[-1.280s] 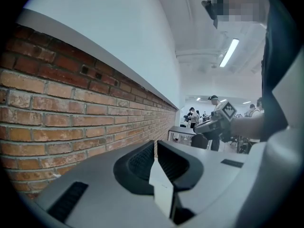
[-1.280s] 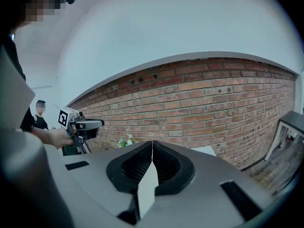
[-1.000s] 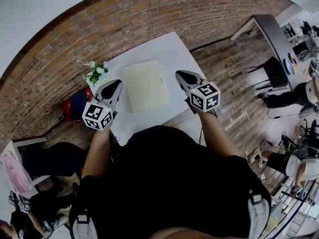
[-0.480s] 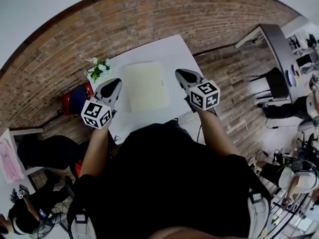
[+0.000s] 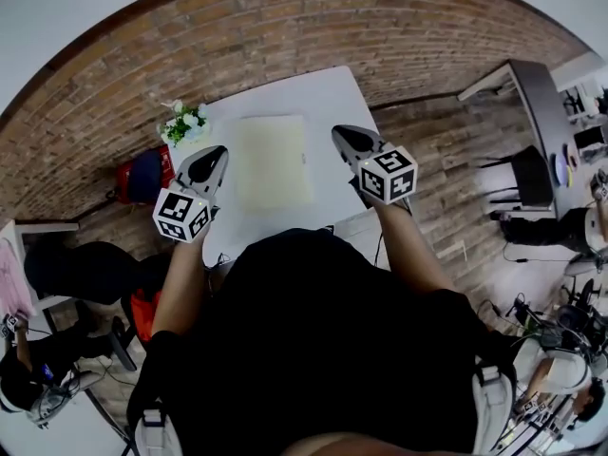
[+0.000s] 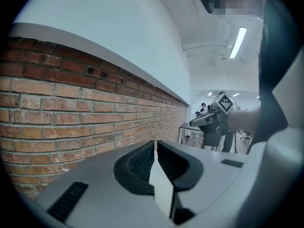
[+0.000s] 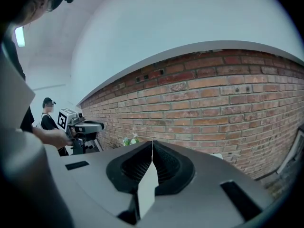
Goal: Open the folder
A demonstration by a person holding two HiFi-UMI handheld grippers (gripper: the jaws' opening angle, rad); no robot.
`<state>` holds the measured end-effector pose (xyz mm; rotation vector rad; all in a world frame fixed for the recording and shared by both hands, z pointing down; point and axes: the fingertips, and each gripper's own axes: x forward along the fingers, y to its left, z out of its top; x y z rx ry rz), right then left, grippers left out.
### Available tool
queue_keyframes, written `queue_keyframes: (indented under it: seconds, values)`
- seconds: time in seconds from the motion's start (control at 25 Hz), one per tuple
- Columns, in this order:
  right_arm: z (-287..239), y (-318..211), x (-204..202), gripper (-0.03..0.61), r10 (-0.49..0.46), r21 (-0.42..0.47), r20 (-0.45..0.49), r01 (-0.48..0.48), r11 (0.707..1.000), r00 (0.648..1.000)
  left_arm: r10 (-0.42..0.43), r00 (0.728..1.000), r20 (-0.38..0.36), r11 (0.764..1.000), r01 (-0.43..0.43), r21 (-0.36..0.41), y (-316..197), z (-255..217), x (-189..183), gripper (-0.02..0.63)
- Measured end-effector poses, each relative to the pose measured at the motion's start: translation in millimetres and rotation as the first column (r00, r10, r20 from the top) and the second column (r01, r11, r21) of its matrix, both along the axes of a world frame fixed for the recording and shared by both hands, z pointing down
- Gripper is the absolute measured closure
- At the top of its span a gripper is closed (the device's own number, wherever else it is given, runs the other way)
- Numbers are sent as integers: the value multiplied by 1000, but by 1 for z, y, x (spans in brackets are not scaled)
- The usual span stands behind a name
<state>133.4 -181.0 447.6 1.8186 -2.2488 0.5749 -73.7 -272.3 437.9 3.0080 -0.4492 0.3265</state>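
Lying flat and closed near the middle of the white table [image 5: 328,98] was one pale yellow folder [image 5: 274,161], with a small dark mark by its right edge.

Left gripper [image 5: 215,155]: held at the folder's left side and clear of it, nose pointing towards the brick wall [image 5: 285,27]. Its fingers [image 6: 137,163] were pressed together with nothing between them.

Right gripper [image 5: 344,135]: held at the folder's right side, also clear of it. Its fingers [image 7: 166,167] were likewise closed on each other and empty (each gripper view caught the other gripper off to one side).

Potted flowers [image 5: 185,129]: white blooms with green leaves, at the table's far left corner and apart from the folder.

Red and blue bag [image 5: 142,174]: on the floor beside the table's left side.

Dark desk [image 5: 532,93]: well apart, at the right.
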Motion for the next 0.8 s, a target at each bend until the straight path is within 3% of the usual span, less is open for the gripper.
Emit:
queue_keyframes:
  seconds: [0.32,0.8]
  values:
    - [18,0,23,551,-32,-41,11,33,999,999,-44,998,55,999,45,-22,3,24,18,586]
    - [78,22,30,551,-50,-163,39,56,985,998,23,985,170,999,-16,-42,26,71,60,578]
